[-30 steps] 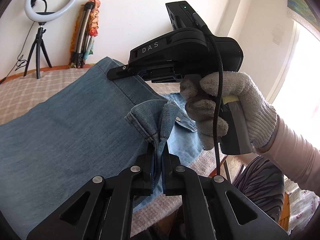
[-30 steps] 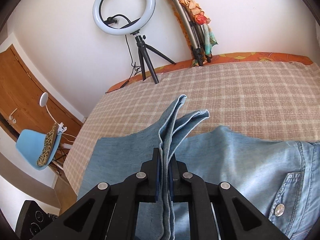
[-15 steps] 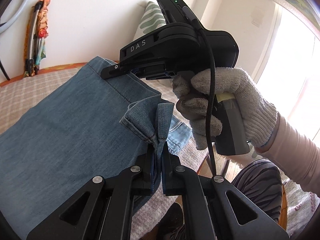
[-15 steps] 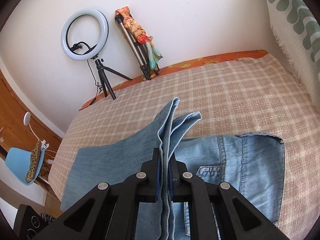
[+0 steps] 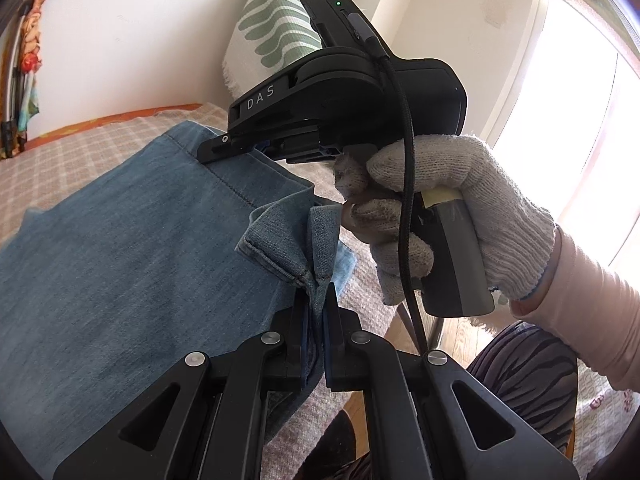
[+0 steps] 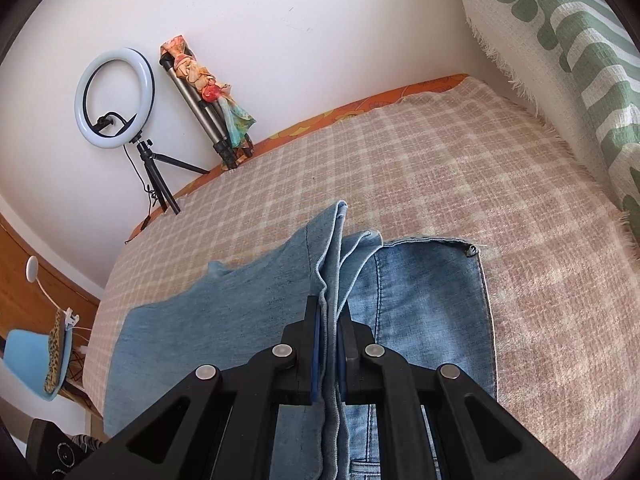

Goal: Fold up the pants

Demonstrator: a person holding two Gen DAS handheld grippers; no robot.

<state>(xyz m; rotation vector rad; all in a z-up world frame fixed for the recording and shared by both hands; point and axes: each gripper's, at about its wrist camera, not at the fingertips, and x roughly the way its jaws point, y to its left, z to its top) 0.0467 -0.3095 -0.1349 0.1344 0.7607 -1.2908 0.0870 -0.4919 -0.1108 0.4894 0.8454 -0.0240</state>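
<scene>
Blue denim pants [image 5: 120, 264] lie on a checked bed cover [image 6: 420, 184]. My left gripper [image 5: 315, 300] is shut on a bunched hem edge of the pants [image 5: 288, 240] and holds it above the cover. My right gripper [image 6: 329, 312] is shut on a folded edge of the pants [image 6: 332, 248], lifted over the waist part [image 6: 432, 304] that lies flat. In the left wrist view the right gripper [image 5: 224, 146] shows in a gloved hand [image 5: 460, 208], pinching the far hem.
A green-patterned pillow [image 6: 568, 40] leans at the bed's right end. A ring light on a tripod [image 6: 116, 100] and a folded tripod with a scarf [image 6: 208, 100] stand by the wall. A blue chair [image 6: 32, 360] is beyond the bed's left edge.
Both grippers have carried the held pant edges toward the pillow end. More of the waist part now lies under the lifted fold, and the ring light has slid left in both views.
</scene>
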